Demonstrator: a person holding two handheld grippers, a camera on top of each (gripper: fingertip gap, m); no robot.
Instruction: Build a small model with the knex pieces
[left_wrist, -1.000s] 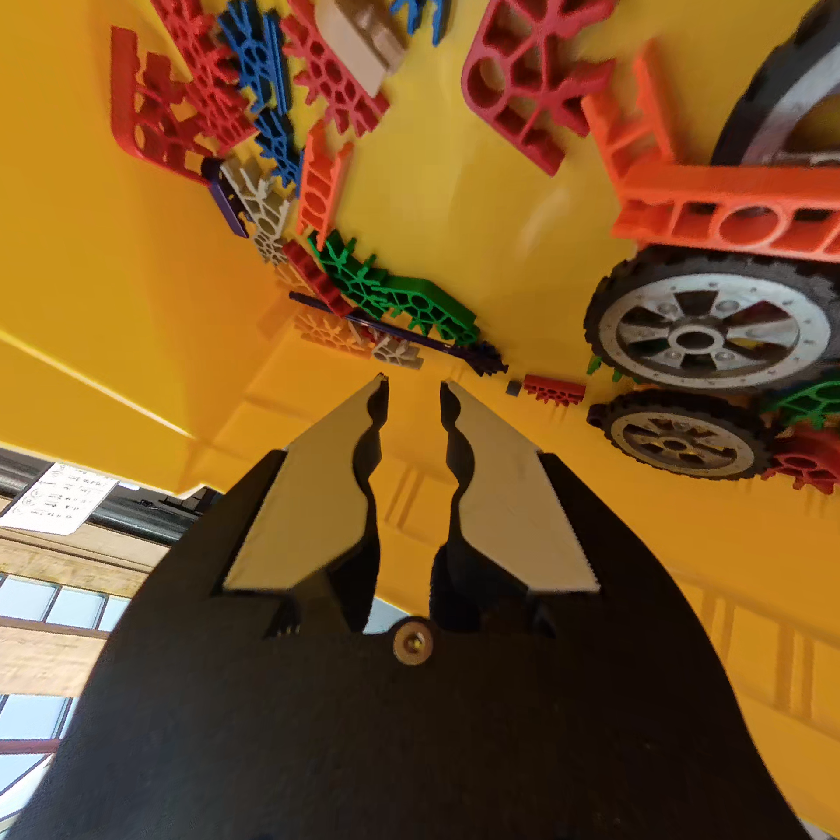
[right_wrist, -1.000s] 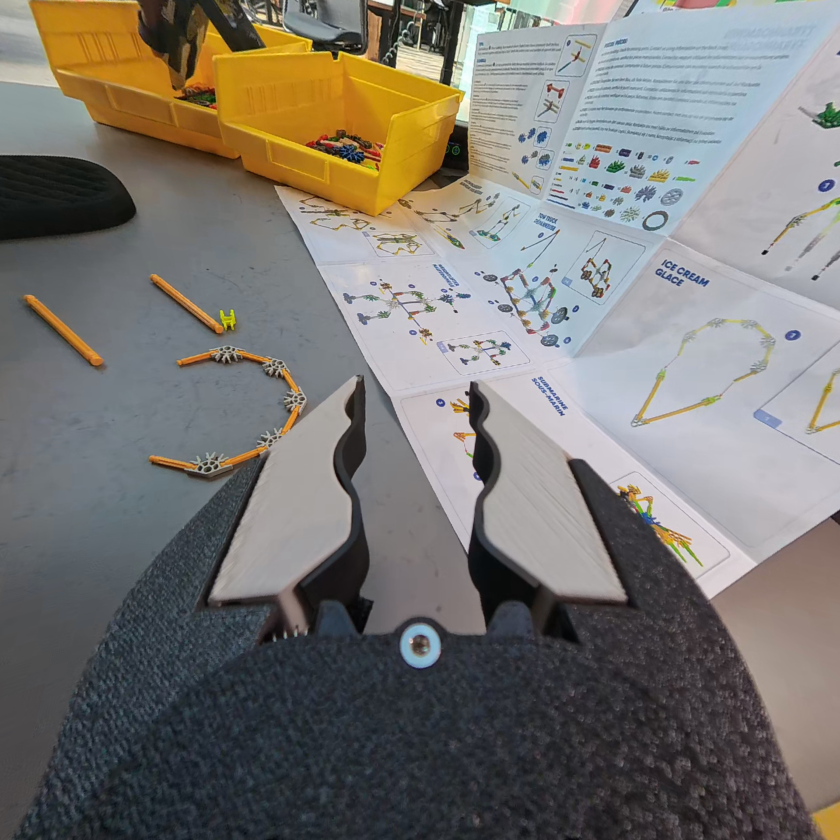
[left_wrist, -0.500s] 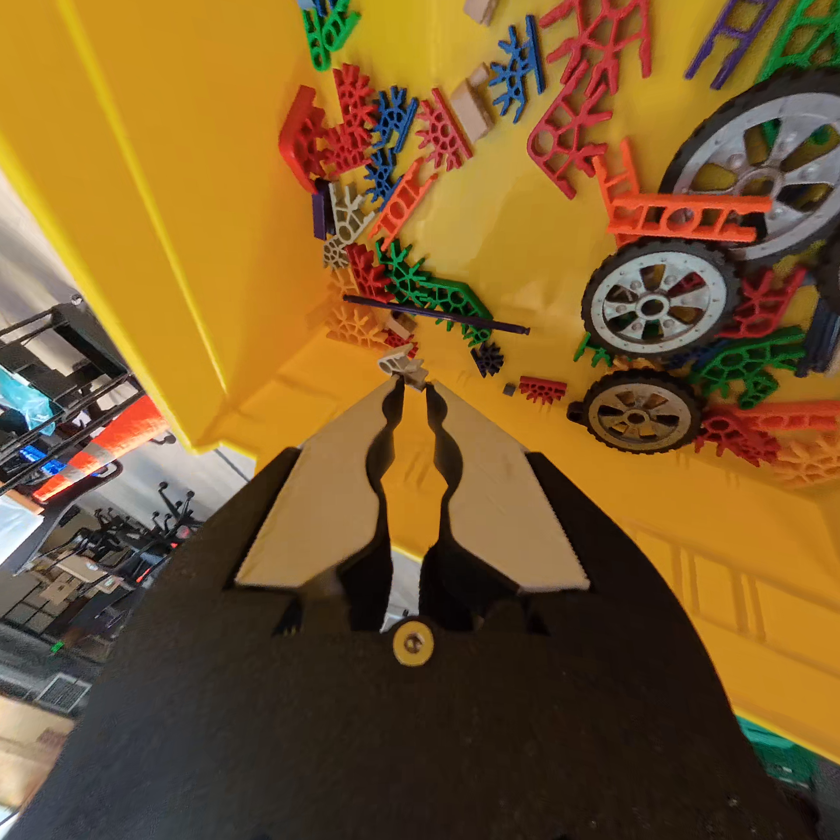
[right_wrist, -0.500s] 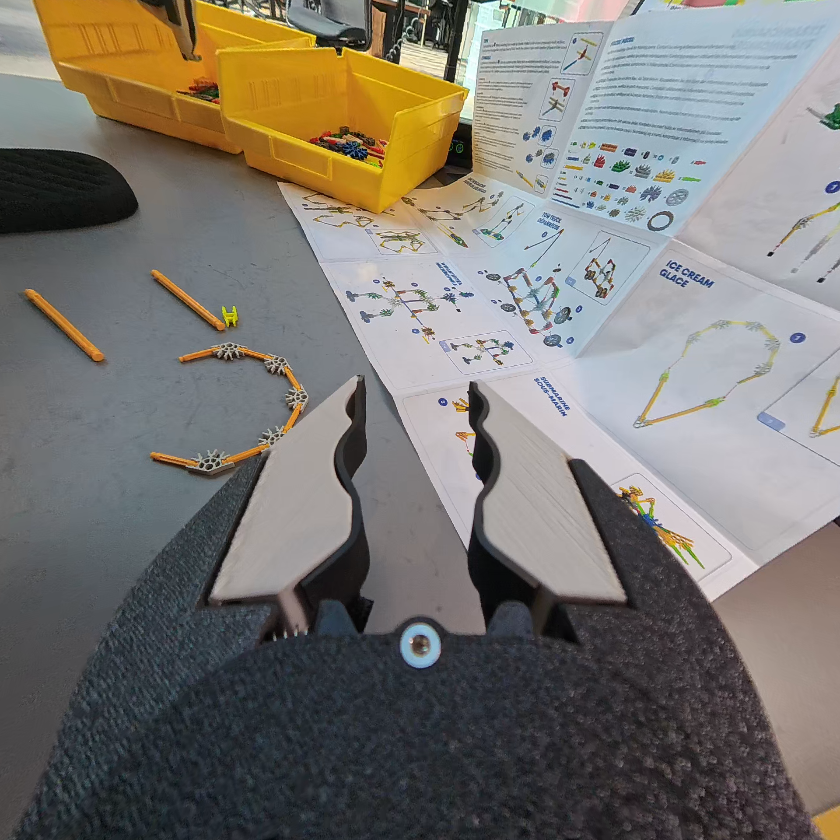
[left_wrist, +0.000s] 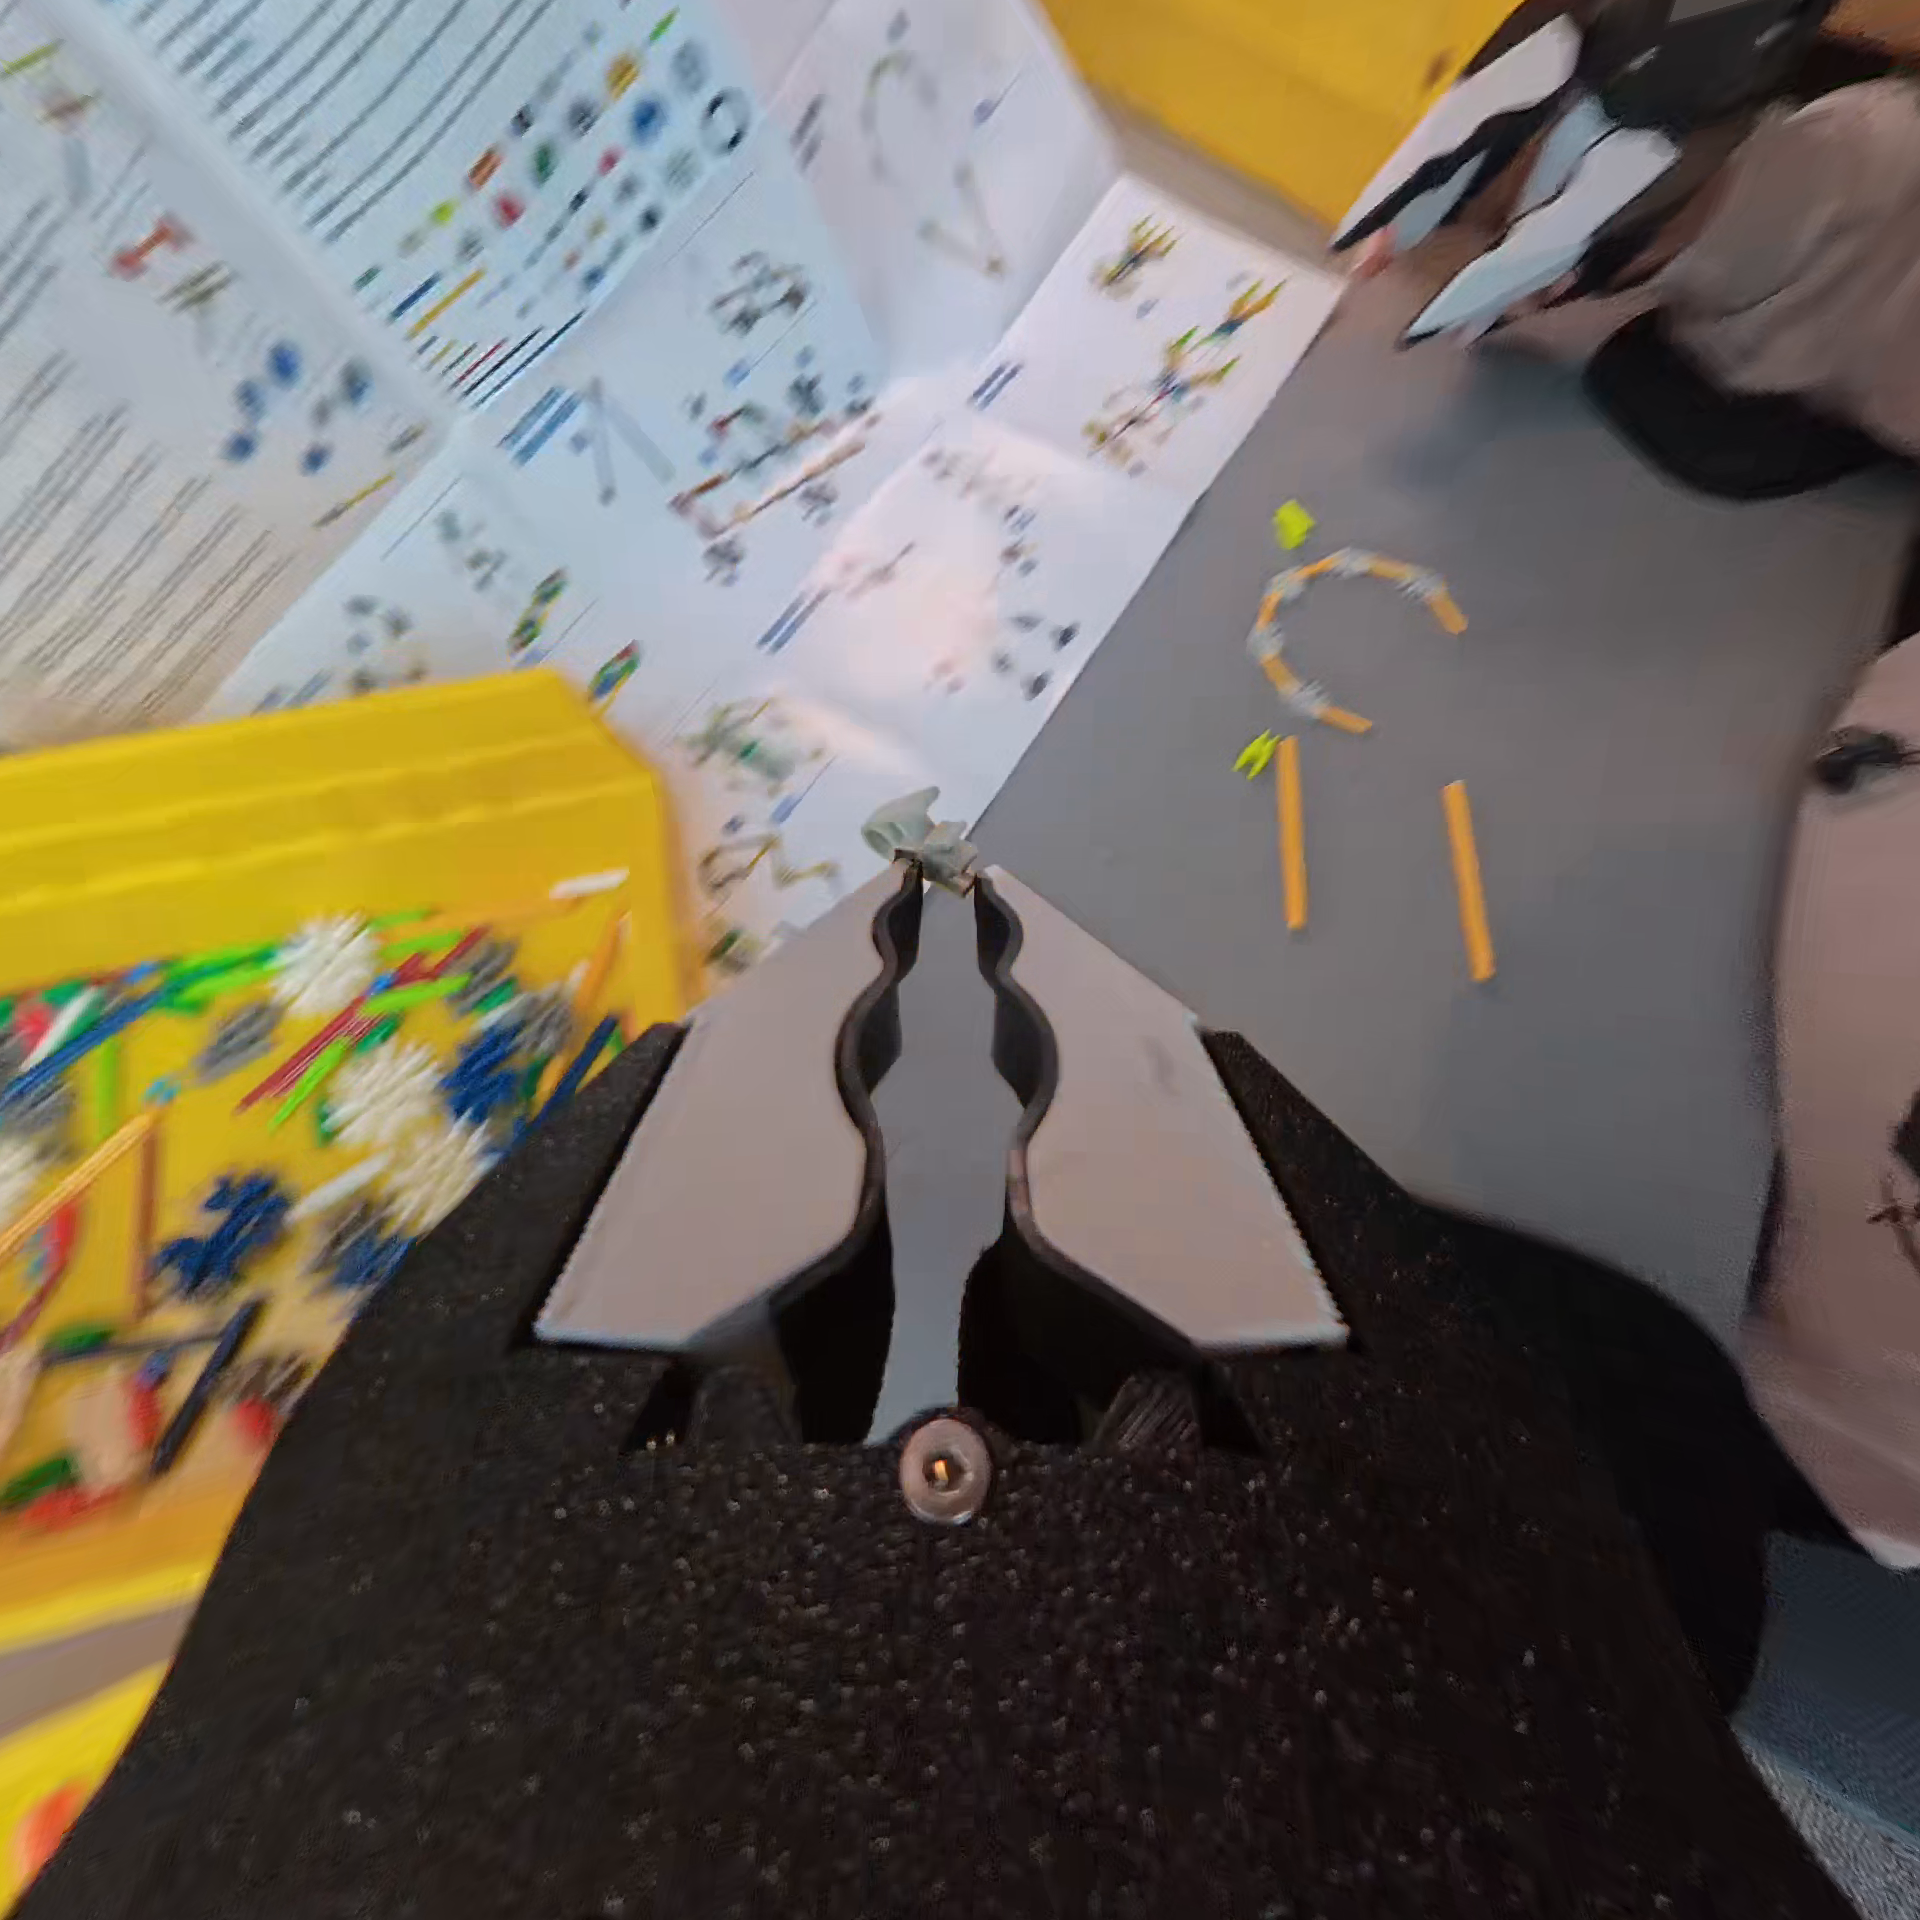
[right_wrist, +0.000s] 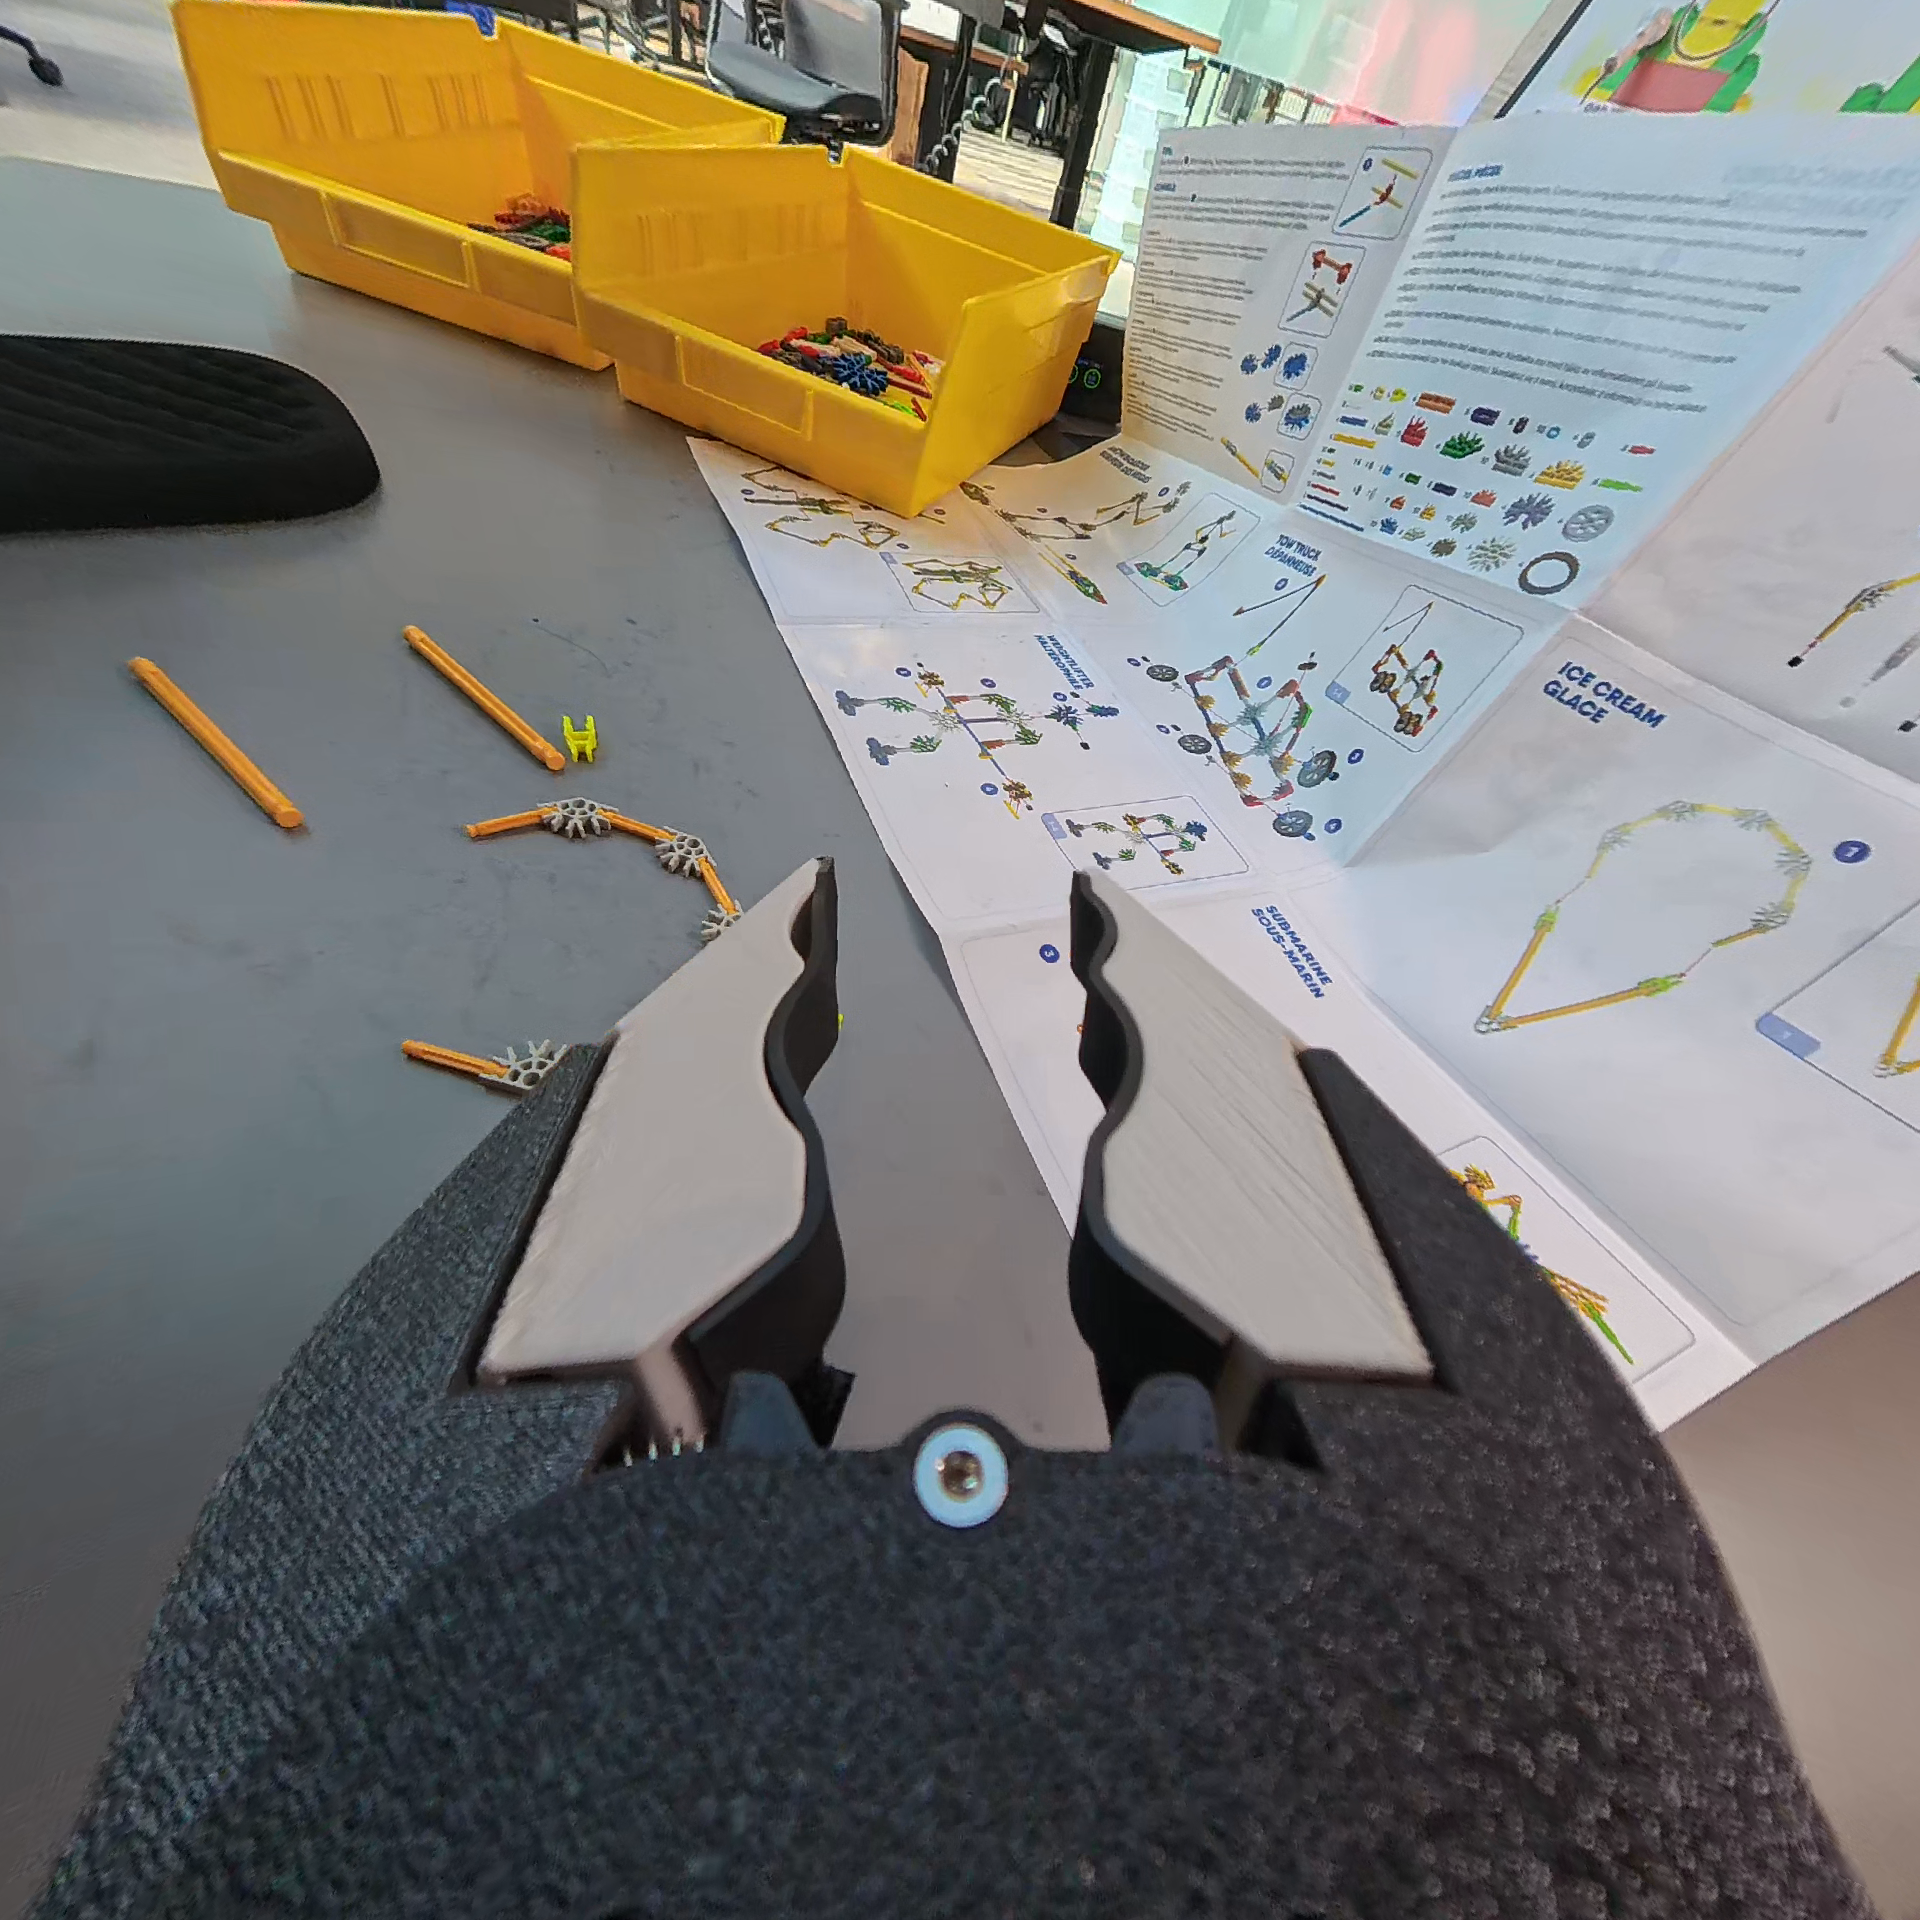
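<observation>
left gripper (left_wrist: 943, 883): clenched on a small grey connector piece (left_wrist: 920, 837), pinched at the fingertips, centre of the left wrist view; view is motion-blurred.
grey connector piece: held in the air above the edge of the instruction sheet (left_wrist: 644, 416).
right gripper (right_wrist: 951, 883): released, jaws apart, nothing between them; hangs over the grey bench (right_wrist: 312, 1039), lower centre of frame.
near right gripper: curved chain of orange rods and grey connectors (right_wrist: 644, 842), partly hidden behind the left finger.
loose parts: two orange rods (right_wrist: 213, 741), small yellow clip (right_wrist: 580, 737), left of frame.
yellow bins (right_wrist: 831, 312): two, upper left, coloured pieces inside.
black pad (right_wrist: 156, 426): far left.
</observation>
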